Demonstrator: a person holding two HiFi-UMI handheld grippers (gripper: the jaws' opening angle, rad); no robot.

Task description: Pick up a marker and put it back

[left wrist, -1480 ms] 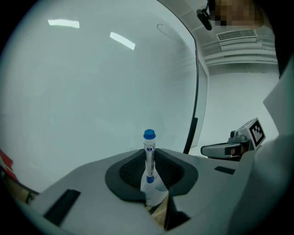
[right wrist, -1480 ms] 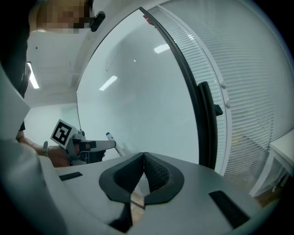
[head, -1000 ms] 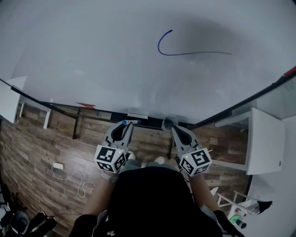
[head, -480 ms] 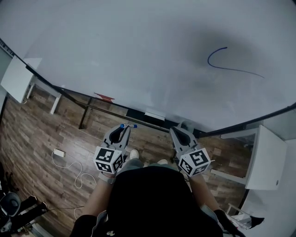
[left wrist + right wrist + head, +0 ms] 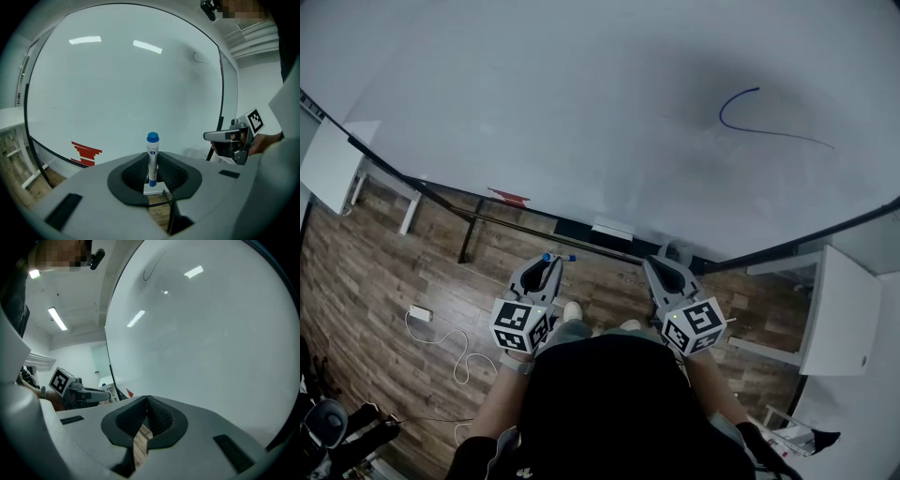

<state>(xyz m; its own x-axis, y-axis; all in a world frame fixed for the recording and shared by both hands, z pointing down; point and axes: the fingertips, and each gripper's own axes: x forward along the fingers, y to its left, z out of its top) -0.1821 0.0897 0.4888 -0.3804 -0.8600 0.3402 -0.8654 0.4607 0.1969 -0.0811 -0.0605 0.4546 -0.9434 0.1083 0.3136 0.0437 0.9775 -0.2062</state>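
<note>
A white marker with a blue cap (image 5: 152,159) stands upright between the jaws of my left gripper (image 5: 152,169), which is shut on it. In the head view the marker (image 5: 559,257) pokes out sideways at the tip of the left gripper (image 5: 546,266), just below the whiteboard's lower edge. My right gripper (image 5: 662,265) is held beside it, its jaws pressed together with nothing between them (image 5: 146,414). The whiteboard (image 5: 581,103) fills the upper part of the view and carries a blue curved line (image 5: 759,117).
A dark tray rail (image 5: 525,225) runs under the board, with a white eraser (image 5: 612,228) and a red mark (image 5: 508,196) near it. White tables stand at left (image 5: 333,164) and right (image 5: 844,300). A cable and adapter (image 5: 422,314) lie on the wood floor.
The head view has swung left and the drawn line now sits further right. Both grippers stay low in front of the person, the left one still holding the marker.
</note>
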